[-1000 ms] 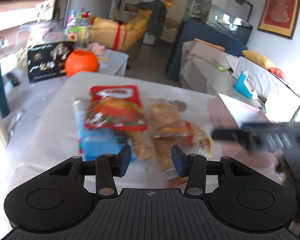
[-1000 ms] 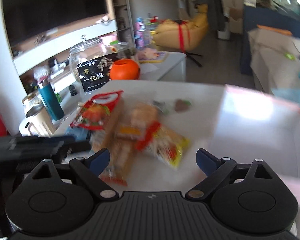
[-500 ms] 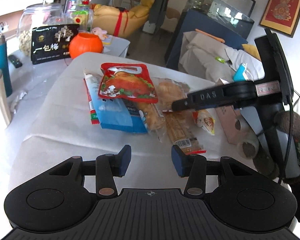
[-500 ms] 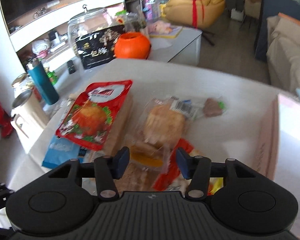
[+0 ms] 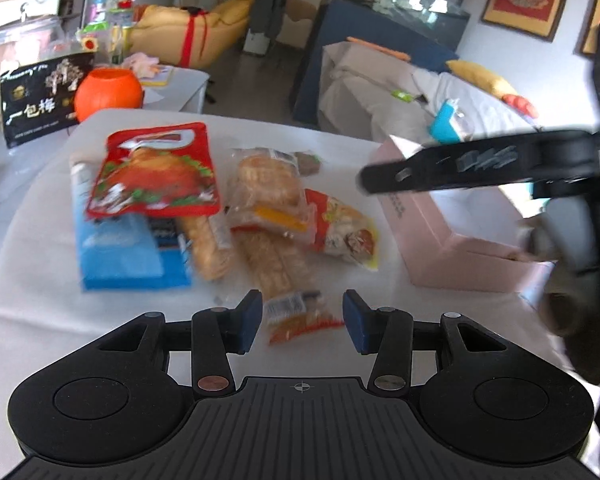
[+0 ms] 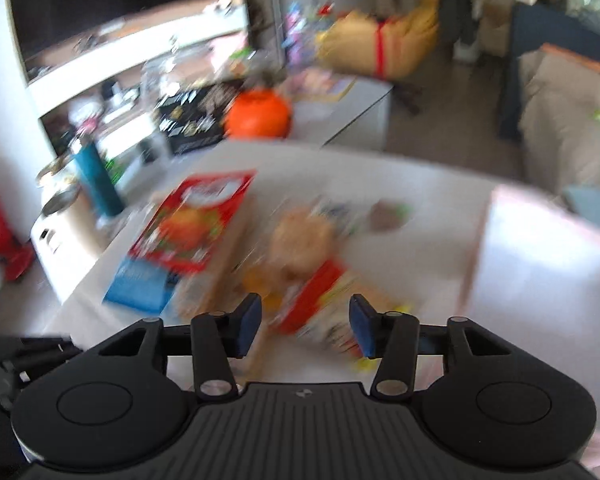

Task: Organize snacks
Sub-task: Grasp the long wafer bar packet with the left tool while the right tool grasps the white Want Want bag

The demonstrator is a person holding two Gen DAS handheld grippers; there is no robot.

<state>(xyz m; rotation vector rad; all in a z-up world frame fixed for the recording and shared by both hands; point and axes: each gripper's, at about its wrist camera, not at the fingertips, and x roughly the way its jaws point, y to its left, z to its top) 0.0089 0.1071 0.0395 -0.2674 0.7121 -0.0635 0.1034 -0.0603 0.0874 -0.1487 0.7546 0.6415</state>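
A heap of snacks lies on the white table: a red pouch (image 5: 156,172) on a blue box (image 5: 128,248), clear bread packs (image 5: 266,188) and a red-and-yellow pack (image 5: 344,228). My left gripper (image 5: 302,320) hovers open just above the near end of a long bread pack (image 5: 276,264), gripping nothing. In the blurred right wrist view my right gripper (image 6: 305,324) stands partly open over the red-and-yellow pack (image 6: 316,300), with nothing pressed between its pads. From the left wrist view, its fingers (image 5: 440,170) reach in above the pink box (image 5: 452,240).
The open pink box (image 6: 540,264) stands to the right of the heap. An orange pumpkin bowl (image 5: 108,94) and a black packet (image 5: 40,100) sit at the far left. A teal bottle (image 6: 96,176) and metal cups stand left of the table. A sofa lies beyond.
My right gripper's jaws narrowed from wide to partly open, and it drew back from over the snacks toward the pink box. My left gripper shifted right, over the long bread pack's end.
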